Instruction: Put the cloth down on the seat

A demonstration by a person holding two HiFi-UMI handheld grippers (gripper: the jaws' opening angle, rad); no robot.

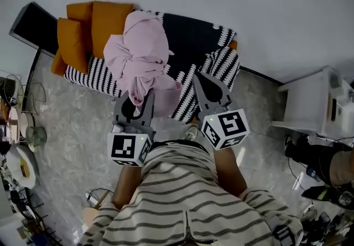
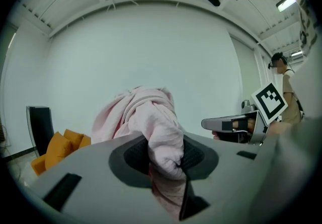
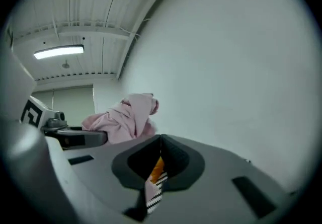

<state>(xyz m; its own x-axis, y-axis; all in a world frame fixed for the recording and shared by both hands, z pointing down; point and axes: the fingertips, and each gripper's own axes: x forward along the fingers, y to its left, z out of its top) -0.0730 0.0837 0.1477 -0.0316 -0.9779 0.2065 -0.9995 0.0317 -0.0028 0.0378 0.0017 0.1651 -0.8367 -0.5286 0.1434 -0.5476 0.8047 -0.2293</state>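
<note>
Striped black-and-white fabric covers the seat (image 1: 193, 32), the biggest thing here, and orange cushions (image 1: 105, 21) sit at its left end. The pink cloth (image 1: 141, 51) is bunched up over the middle of the seat and looks lifted off it. The left gripper (image 2: 166, 155) is pinching a fat fold of the cloth at the seat's near edge. The right gripper (image 3: 160, 157), also by that edge, is closed with nothing in it. The cloth looks soft, light and floppy, so a thick bunch is best to grab.

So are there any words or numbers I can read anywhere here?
No words or numbers can be read.
Left cube and right cube: black square patterns only, no letters.
White cabinet: any print is too small to read.
</note>
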